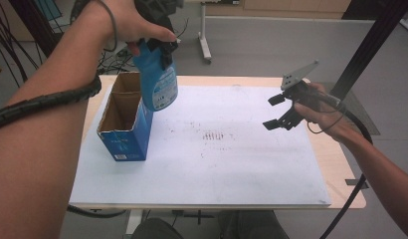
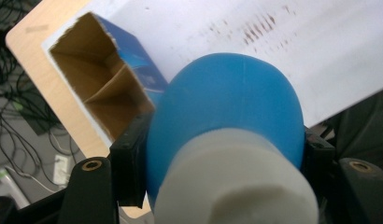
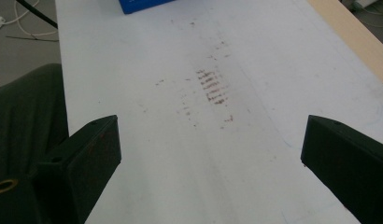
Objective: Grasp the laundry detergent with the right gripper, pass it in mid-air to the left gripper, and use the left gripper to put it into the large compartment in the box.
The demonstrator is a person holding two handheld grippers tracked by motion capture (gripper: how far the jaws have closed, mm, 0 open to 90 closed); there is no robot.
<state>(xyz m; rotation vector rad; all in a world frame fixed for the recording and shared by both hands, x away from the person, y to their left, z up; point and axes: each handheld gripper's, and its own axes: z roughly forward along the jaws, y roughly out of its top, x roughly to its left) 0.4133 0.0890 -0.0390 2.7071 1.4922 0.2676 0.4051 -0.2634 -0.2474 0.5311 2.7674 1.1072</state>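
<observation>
Half done, I'd judge: your left gripper [image 1: 159, 47] clamps the bottle [image 1: 157, 79] in the air above the box [image 1: 123, 142] by the table's [image 1: 242, 199] left edge; your right gripper [image 1: 279, 112] gapes empty near the right edge

No legible text or labels

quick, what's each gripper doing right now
left tongs: closed on the blue bottle, held in the air above the blue box.
right tongs: open, nothing between them, over the white board.
</observation>
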